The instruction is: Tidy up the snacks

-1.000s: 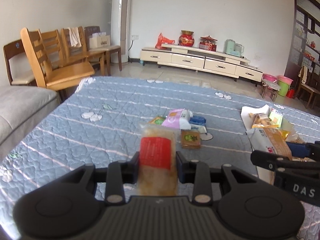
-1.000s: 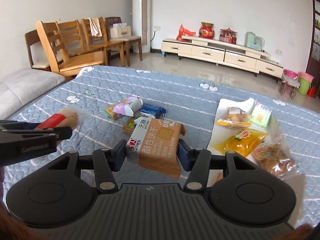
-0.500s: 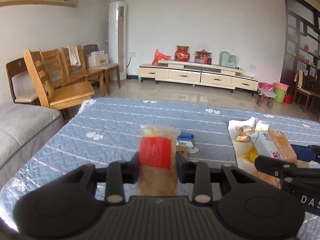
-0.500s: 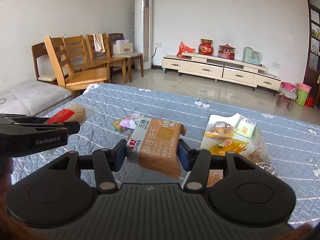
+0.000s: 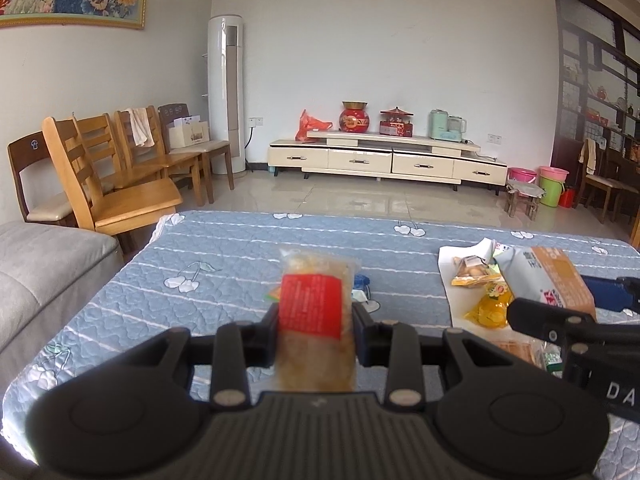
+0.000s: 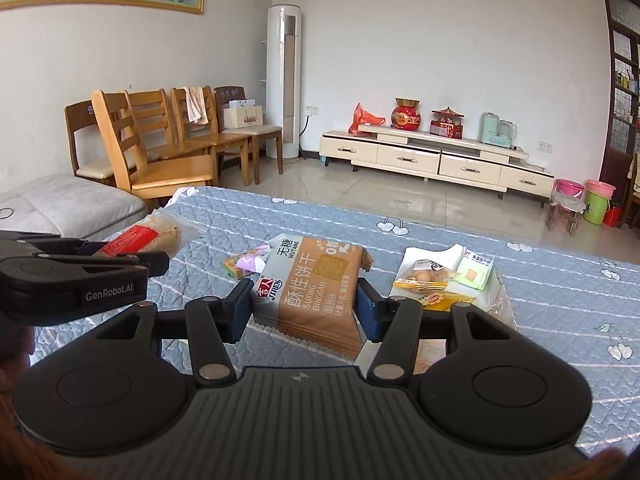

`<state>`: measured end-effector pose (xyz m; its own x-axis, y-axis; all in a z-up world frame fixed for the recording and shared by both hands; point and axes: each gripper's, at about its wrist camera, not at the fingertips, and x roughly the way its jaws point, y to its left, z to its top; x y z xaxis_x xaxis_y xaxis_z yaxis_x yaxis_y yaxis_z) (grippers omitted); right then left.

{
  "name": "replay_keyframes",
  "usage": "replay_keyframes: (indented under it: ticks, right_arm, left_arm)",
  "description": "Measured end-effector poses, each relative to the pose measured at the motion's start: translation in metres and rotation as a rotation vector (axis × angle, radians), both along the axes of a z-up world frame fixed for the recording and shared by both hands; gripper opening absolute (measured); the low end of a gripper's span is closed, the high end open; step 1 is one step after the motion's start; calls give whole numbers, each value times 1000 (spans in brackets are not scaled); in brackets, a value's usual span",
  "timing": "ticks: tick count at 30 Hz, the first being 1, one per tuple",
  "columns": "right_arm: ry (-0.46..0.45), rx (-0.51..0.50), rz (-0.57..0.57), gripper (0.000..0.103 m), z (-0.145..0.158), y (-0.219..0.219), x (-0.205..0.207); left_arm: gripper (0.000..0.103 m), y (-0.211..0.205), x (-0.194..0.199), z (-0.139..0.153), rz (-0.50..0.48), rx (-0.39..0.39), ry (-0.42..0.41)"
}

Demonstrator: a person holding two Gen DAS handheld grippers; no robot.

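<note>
My left gripper is shut on a clear snack packet with a red label, held above the blue quilted table. My right gripper is shut on a brown and white biscuit pack. In the right wrist view the left gripper with its red-label packet shows at the left. The left wrist view has the right gripper and its biscuit pack at the right edge. A white bag holds several snacks, among them a yellow packet.
Loose snacks lie on the quilt beyond the biscuit pack. Wooden chairs and a grey sofa stand to the left of the table. A low cream cabinet lines the far wall, past an open tiled floor.
Both grippers have risen and tipped upward with their packets still held, so more of the room and less of the table shows. The loose snacks now sit lower, partly behind the packets.
</note>
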<state>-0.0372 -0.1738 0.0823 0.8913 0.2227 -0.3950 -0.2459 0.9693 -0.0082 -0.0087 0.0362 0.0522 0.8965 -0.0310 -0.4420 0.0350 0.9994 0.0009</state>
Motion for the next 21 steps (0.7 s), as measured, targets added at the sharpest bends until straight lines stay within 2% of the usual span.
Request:
replay_keyframes:
  ticks: [21]
  right_arm:
    - [-41,6,-39,66,6,-11,-10]
  left_arm:
    - [34,-9,-1,0,-46,-10,-6]
